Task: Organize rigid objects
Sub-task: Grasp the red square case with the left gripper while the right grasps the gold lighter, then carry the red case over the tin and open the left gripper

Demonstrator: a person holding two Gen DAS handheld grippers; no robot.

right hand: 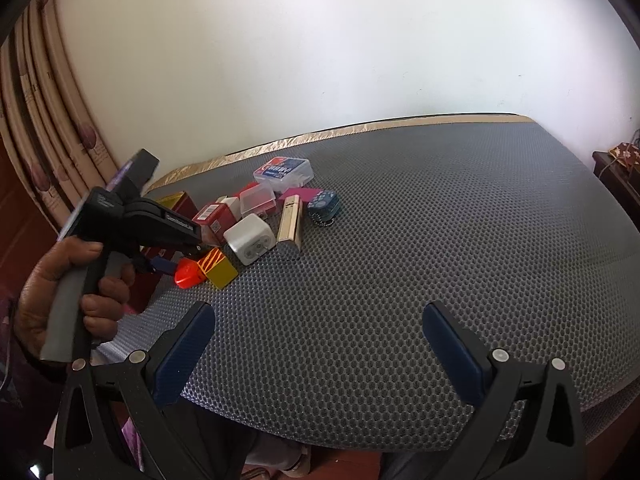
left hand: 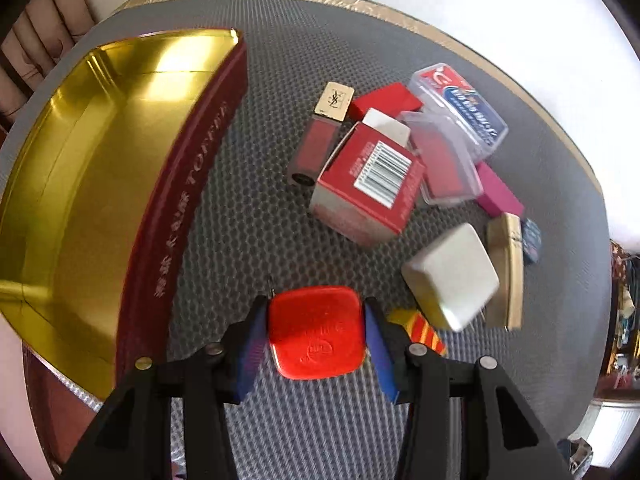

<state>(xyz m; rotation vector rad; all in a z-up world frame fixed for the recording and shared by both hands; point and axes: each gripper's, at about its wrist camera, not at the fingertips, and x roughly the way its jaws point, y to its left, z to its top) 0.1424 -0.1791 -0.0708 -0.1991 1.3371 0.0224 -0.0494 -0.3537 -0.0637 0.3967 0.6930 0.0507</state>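
A grey honeycomb-textured mat point(left hand: 256, 240) with a gold-coloured border covers the table, set against a plain white wall, with a patterned curtain point(right hand: 44, 120) at the left.

Left wrist view: the left gripper point(left hand: 316, 332) points steeply down at the mat, its blue pads set against the two sides of a flat orange-red case point(left hand: 318, 330), which it grips. To the left stands an open tin point(left hand: 100, 168), gold inside and maroon outside with lettering on its wall; what shows of its interior holds nothing. Ahead lies a cluster: a red barcoded box point(left hand: 368, 188), a lipstick with a gold cap point(left hand: 320, 128), a red block point(left hand: 384, 100), two clear plastic cases point(left hand: 460, 108), a magenta box point(left hand: 500, 192), a white charger cube point(left hand: 452, 272), a gold rectangular case point(left hand: 508, 268), a small dark patterned item point(left hand: 532, 240) and a yellow striped block point(left hand: 424, 328) just right of the gripper.

Right wrist view: the right gripper point(right hand: 316, 344) hovers over bare mat, its jaws spread wide with nothing between them, well apart from the cluster. Only here appears the person's hand point(right hand: 60, 292) on the left gripper's handle, the charger's socket face, and the dotted item's bead chain. The tin is mostly hidden behind the left gripper; its gold interior shows only in the left wrist view
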